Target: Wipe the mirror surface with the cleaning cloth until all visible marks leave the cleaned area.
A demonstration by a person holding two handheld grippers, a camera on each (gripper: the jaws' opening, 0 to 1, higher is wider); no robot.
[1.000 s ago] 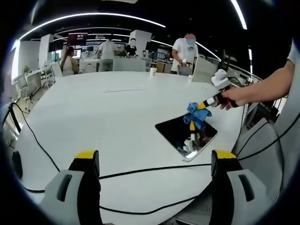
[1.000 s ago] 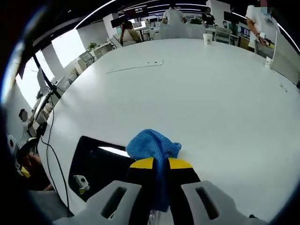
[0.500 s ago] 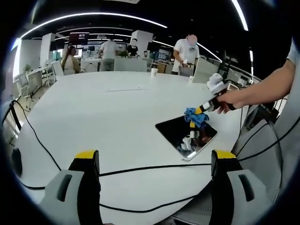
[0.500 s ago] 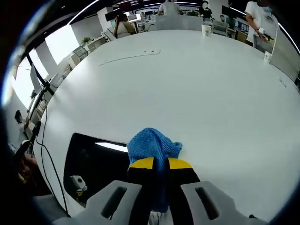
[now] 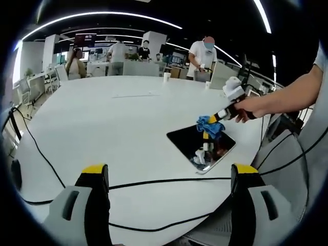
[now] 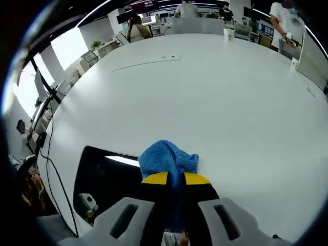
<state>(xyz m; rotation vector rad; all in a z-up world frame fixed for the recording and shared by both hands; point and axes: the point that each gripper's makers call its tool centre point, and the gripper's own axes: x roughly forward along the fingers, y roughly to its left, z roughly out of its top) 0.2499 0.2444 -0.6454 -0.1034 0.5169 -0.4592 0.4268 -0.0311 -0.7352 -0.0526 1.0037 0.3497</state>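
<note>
Right gripper pinches a crumpled blue mesh cleaning cloth on the dark rectangular mirror; left gripper jaws spread wide above the white table

Open office: large white table, ceiling light strips, bright window.

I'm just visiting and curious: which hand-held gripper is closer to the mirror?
Right. The right hand-held gripper presses the blue cloth at the mirror edge; the left hand-held gripper hangs open, well back from it.
</note>
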